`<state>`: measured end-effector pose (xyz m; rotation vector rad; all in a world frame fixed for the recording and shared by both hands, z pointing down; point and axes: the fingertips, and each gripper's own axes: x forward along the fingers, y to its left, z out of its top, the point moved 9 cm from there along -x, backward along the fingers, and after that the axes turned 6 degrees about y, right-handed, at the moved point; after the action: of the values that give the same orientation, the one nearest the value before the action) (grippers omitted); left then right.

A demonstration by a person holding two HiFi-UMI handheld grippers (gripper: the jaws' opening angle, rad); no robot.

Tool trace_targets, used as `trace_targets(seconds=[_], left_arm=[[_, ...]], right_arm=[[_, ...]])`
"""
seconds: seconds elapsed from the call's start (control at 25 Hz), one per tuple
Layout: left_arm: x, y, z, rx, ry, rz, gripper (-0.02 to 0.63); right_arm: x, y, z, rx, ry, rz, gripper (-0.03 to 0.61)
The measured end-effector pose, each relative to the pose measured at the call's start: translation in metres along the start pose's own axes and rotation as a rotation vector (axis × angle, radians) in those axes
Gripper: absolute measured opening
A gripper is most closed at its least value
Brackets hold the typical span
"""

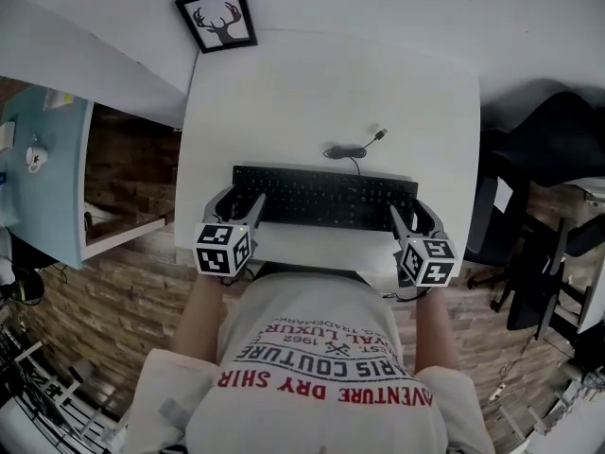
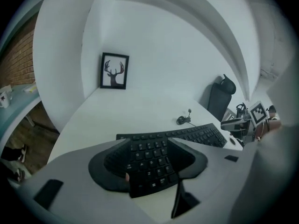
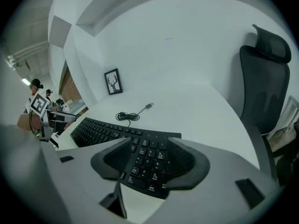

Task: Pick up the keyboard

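**Centre.** Flat on the white tabletop with rounded corners [image 1: 284, 83]: a black rectangular corded keyboard [image 1: 324, 197]. Long edge parallel to the table's near edge, close to it, with a narrow white strip in front. Both short ends stop just inside the table's side edges.

**Behind the keyboard.** A thin black cable [image 1: 345, 150], coiled, ending in a loose plug. Beyond it, broad bare tabletop up to the black-framed antler picture [image 1: 216, 18] at the far left corner, against the wall.

**Left end.** The left gripper [image 1: 238, 201], a grey two-jaw tool with a marker cube, angled downward. Jaws spread wide over the keyboard's near left corner, with keys in plain sight between them in the left gripper view [image 2: 148, 164]. No pad seen pressing on the keyboard [image 2: 154, 157].

**Right end.** The right gripper [image 1: 413, 214], a mirror of the first. Jaws likewise wide, with the keyboard's right-hand keys [image 3: 140, 157] between them in the right gripper view [image 3: 149, 164]. No squeeze visible.

**Margins.**
- Left of the table: an open gap over the brown plank floor [image 1: 123, 168], then a light-blue surface [image 1: 47, 178].
- Right of the table: a black high-backed office chair [image 1: 558, 149] near the edge, well apart from the right gripper.
- Near side: taken up by the person's torso, close against the table edge.
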<state>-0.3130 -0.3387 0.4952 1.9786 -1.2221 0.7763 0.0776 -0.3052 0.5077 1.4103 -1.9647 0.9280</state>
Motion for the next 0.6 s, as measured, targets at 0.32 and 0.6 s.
trace_targets(seconds=[0.32,0.6], left_arm=[[0.017,0.045,-0.018,-0.100,0.111,0.001,0.310],[0.034,0.050,-0.019,-0.102,0.212,-0.036,0.309]], right_arm=[[0.013,-0.026,-0.015,0.093,0.118,0.001,0.258],[0.025,-0.034,-0.022,0.163,0.202,0.044,0.270]])
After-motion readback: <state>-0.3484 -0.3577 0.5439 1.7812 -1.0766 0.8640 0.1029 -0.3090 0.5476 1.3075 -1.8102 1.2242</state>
